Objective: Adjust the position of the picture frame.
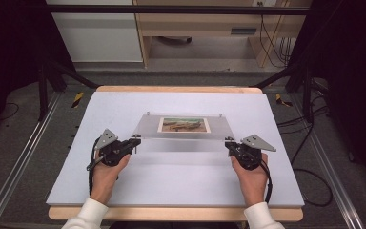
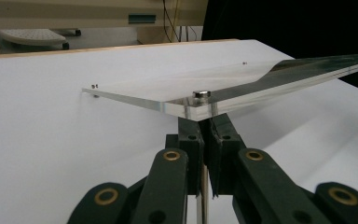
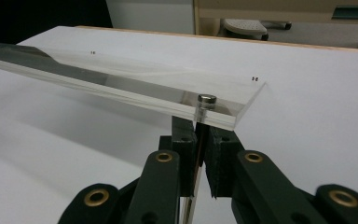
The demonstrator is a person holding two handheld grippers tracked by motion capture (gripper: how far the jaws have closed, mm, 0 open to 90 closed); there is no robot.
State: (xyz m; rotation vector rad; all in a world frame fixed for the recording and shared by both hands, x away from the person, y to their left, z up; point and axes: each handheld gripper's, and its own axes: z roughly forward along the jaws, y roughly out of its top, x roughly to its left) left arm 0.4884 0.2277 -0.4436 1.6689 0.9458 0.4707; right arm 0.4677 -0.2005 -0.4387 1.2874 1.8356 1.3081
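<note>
A clear acrylic picture frame lies on the white board with a landscape photo inside it. Its near edge is lifted off the board and its far edge rests down. My left gripper is shut on the thin metal post under the frame's near left corner. In the left gripper view, my left gripper pinches that post below its round silver cap. My right gripper is shut the same way on the near right corner post. In the right gripper view, my right gripper sits below the silver cap.
The white board lies on a wooden tabletop. Metal rails run along both sides, with cables on the floor to the right. A wooden cabinet stands beyond the far edge.
</note>
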